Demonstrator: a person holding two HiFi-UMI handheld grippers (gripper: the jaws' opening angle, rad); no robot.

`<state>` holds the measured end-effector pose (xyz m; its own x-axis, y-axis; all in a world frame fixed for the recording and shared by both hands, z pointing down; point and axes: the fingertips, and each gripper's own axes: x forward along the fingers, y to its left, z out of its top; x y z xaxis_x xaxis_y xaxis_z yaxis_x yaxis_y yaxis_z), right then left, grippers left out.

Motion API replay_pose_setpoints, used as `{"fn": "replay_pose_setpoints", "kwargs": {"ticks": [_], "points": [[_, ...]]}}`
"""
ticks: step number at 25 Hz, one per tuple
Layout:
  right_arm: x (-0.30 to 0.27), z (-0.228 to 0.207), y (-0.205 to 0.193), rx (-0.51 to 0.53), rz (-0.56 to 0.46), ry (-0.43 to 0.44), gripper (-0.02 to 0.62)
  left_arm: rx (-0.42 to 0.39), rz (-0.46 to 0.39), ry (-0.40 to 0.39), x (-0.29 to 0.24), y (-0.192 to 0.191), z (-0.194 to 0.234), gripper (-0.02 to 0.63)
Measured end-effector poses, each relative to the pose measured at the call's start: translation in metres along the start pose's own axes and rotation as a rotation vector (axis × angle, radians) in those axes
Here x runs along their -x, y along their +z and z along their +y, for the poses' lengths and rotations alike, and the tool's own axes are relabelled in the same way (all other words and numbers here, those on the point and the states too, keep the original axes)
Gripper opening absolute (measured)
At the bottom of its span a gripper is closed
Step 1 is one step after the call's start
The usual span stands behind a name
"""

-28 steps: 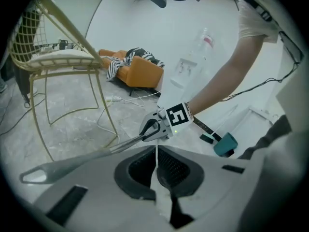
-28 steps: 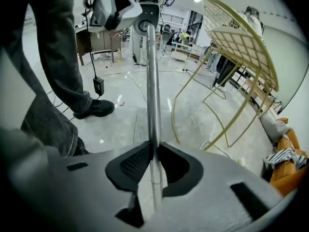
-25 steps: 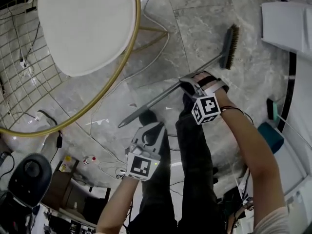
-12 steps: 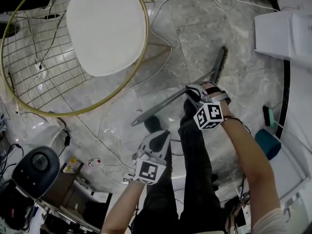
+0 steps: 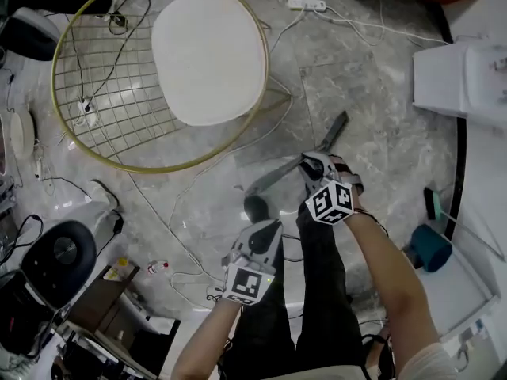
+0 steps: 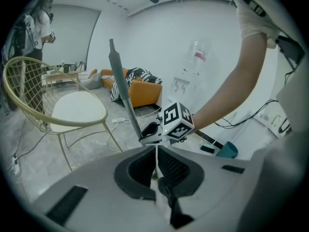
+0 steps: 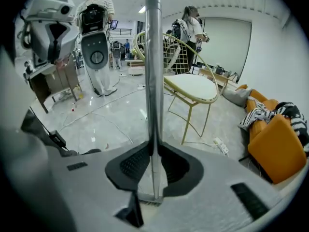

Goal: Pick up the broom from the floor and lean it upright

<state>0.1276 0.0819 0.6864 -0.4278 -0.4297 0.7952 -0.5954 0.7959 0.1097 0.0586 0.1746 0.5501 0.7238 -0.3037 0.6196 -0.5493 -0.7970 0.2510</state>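
The broom (image 5: 279, 173) is off the floor, its grey handle slanting from lower left up to the dark brush head (image 5: 337, 128) in the head view. My right gripper (image 5: 310, 163) is shut on the handle near the head end. In the right gripper view the handle (image 7: 153, 57) runs straight up from between the closed pads (image 7: 136, 164). My left gripper (image 5: 266, 226) hangs lower and nearer to me, shut with nothing in it and apart from the broom. In the left gripper view the broom (image 6: 123, 91) stands steeply beyond my left gripper (image 6: 155, 154), with the right gripper's marker cube (image 6: 176, 122) at its lower part.
A gold wire chair (image 5: 119, 93) with a white seat (image 5: 207, 54) stands to the left of the broom. Cables and a power strip (image 5: 306, 5) lie on the marble floor. A white cabinet (image 5: 459, 77) and a teal cup (image 5: 428, 248) are at the right. People stand further back (image 7: 96, 13).
Both grippers have risen. The broom has come up off the floor with the right gripper, now steeper, and its head has turned edge-on. The left gripper stays shut and empty.
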Motion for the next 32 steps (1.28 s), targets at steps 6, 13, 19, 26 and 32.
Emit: {"fn": "replay_pose_setpoints", "kwargs": {"ticks": [6,13,19,26,32], "points": [[-0.012,0.017,0.044,-0.110,0.006,-0.024,0.077,0.017,-0.030,0.036,0.041,0.019,0.016,0.015],[-0.021,0.022,0.096,-0.222,-0.026,-0.042,0.077,0.071,-0.086,0.093,0.067,0.031,0.045,0.015],[-0.028,0.021,0.125,-0.287,-0.042,-0.061,0.078,0.193,-0.149,0.180,0.082,0.026,0.086,0.015],[-0.044,0.026,0.142,-0.295,-0.070,-0.060,0.078,0.224,-0.153,0.210,0.093,0.020,0.106,0.014],[-0.063,0.007,0.153,-0.354,-0.127,-0.142,0.080,0.217,-0.150,0.222,0.096,-0.003,0.118,0.015]]}}
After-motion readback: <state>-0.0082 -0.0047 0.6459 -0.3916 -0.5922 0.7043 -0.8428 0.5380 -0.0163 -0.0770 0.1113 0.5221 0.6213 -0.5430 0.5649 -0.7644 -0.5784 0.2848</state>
